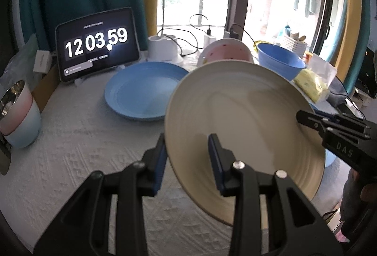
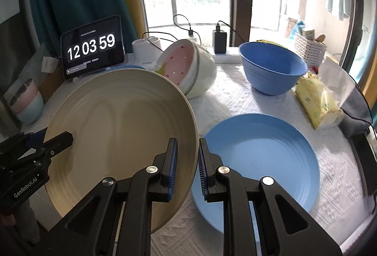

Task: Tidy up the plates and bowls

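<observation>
A cream plate (image 1: 240, 119) (image 2: 122, 124) hangs tilted above the white tablecloth, held at two opposite edges. My left gripper (image 1: 187, 157) is shut on its near rim, one finger under and one over the plate. My right gripper (image 2: 187, 161) is shut on the opposite rim and shows at the right of the left wrist view (image 1: 306, 119). The left gripper appears at the left of the right wrist view (image 2: 61, 140). One blue plate (image 1: 141, 93) lies flat by the tablet. A second blue plate (image 2: 259, 157) lies under my right gripper.
Two nested watermelon-print bowls (image 2: 186, 65) lie tipped on their side at the back. A blue bowl (image 2: 271, 67) stands upright right of them. Stacked pastel cups (image 1: 18, 114) sit at the left edge. A clock tablet (image 1: 96, 44), a yellow packet (image 2: 315, 100) and cables line the back and right.
</observation>
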Demonstrator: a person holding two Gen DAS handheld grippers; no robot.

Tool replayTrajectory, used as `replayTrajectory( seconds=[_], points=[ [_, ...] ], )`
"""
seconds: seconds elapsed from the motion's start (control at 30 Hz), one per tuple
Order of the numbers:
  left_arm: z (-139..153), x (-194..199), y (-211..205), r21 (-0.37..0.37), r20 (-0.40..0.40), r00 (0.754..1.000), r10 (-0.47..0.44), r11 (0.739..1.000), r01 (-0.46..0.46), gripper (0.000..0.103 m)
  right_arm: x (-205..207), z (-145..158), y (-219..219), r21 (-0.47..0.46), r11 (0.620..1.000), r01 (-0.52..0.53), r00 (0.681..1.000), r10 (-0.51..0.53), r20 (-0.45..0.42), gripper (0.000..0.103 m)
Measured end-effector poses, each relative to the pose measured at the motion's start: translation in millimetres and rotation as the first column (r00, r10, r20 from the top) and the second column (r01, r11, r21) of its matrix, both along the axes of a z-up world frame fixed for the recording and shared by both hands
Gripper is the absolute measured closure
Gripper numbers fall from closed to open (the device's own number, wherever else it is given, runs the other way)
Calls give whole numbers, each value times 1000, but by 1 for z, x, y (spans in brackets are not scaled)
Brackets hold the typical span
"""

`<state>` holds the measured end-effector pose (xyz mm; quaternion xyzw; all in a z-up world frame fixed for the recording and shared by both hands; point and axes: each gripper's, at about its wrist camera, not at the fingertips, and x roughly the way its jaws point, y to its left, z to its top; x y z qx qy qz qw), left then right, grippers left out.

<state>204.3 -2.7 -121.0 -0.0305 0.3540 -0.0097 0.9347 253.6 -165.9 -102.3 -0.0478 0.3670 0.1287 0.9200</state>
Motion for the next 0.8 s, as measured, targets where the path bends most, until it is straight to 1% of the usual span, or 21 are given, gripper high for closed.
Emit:
replayTrajectory(
  seconds=[0.4, 0.8],
  points=[
    [2, 2, -35, 24, -13, 999, -53, 998, 53, 68, -13, 0, -39, 25, 999, 47, 999, -47, 7, 84],
    [3, 7, -64, 48, -26, 995, -100, 994, 101, 68, -15, -1, -66, 45, 995, 86, 996, -86, 1, 84]
  ],
)
